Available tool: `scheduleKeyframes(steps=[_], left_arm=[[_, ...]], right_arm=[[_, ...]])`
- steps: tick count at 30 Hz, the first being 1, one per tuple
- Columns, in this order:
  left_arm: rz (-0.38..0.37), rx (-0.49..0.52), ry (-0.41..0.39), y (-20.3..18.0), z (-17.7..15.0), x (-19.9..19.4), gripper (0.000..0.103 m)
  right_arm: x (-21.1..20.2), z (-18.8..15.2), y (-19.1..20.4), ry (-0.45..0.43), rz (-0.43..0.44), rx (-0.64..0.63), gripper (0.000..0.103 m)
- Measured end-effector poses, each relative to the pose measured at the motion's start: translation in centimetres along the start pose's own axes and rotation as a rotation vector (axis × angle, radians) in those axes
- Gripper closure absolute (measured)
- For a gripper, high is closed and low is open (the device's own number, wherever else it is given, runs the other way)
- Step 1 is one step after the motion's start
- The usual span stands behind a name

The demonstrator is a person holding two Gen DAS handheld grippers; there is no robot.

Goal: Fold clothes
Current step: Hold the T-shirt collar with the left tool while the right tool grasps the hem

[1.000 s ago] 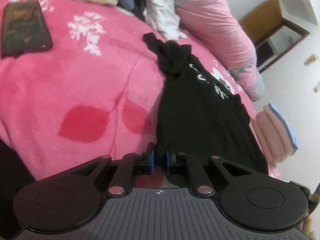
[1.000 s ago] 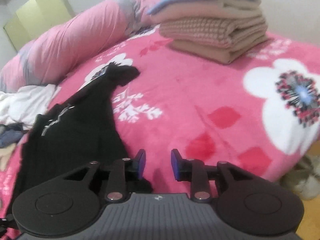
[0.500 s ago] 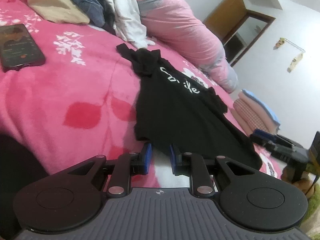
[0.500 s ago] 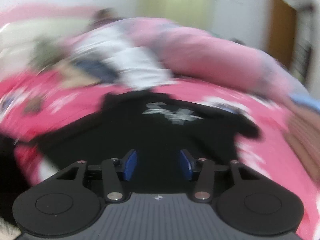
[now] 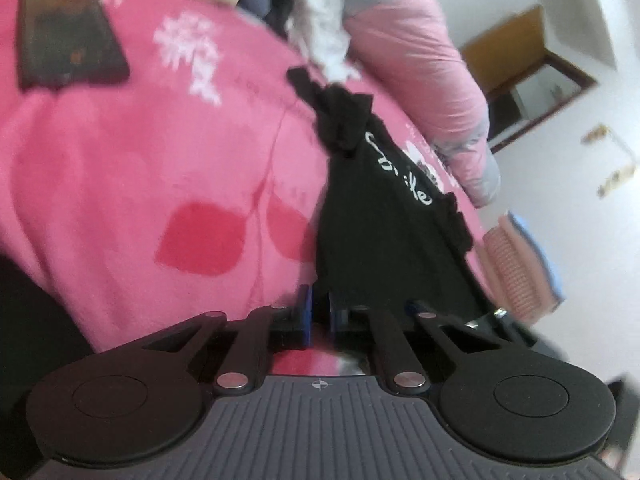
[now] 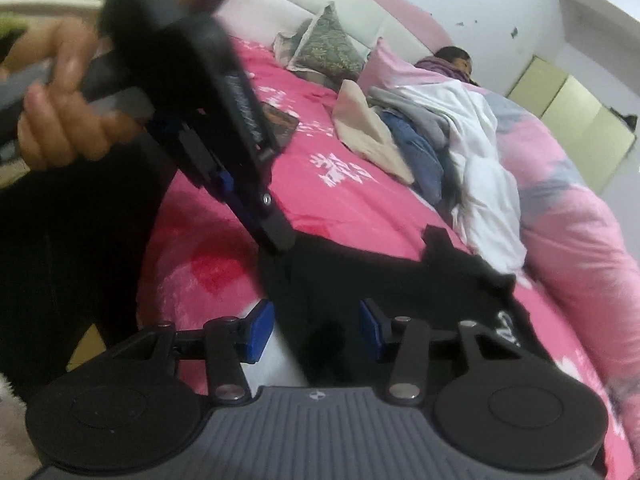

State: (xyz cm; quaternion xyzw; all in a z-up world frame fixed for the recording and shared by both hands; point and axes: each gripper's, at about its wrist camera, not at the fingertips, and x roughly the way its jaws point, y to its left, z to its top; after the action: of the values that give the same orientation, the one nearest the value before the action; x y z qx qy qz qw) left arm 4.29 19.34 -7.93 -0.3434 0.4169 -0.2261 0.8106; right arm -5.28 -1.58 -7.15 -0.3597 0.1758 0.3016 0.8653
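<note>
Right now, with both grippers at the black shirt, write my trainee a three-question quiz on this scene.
1. True or false: the right gripper is shut on the black shirt.
2. In the left wrist view, what lies on the pink blanket to the far left of the shirt? A) a dark phone B) a shoe C) a cup
3. Which gripper has a corner of the shirt's hem clamped?

Key
1. False. Its jaws stand open, having just widened, with the shirt below them and the pads off the cloth.
2. A
3. The left gripper.
</note>
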Motion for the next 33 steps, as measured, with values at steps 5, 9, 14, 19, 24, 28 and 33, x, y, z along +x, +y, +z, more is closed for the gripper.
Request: scheduleKeyframes(steps=[5, 9, 14, 19, 24, 28, 33], left_arm=[[-0.164, -0.159, 0.022, -0.1, 2.1, -0.4, 0.099], [-0.236, -0.219, 0.021, -1.0, 3.5, -0.8, 0.099], [-0.293, -0.265, 0.044, -2.1, 4.0, -0.5, 0.099], [-0.278, -0.261, 0.02, -2.6, 3.8, -0.9, 0.099], [-0.18, -0.178, -0.006, -2.1, 2.2, -1.9, 0.099], [-0.07, -0.078, 0.024, -0.7, 0.1, -1.2, 0.099], [-0.089, 0.073, -0.036, -1.1, -0.6, -1.8, 0.096]], right_arm=[[1.4, 0.3, -0.9, 0.007, -0.068, 0.024, 0.084], [0.5, 0.1, -5.2, -0.004, -0.065, 0.241, 0.092], [-1.1, -1.3, -10.7, -0.03, -0.026, 0.504, 0.092], [-2.2, -1.7, -9.8, -0.041, -0.056, 0.42, 0.091], [-3.0, -2.1, -8.4, 0.016, 0.131, 0.381, 0.09], [-3.4, -3.1, -9.6, 0.09, 0.268, 0.397, 0.08], [-3.0, -1.9, -15.9, 0.066, 0.297, 0.521, 0.059]])
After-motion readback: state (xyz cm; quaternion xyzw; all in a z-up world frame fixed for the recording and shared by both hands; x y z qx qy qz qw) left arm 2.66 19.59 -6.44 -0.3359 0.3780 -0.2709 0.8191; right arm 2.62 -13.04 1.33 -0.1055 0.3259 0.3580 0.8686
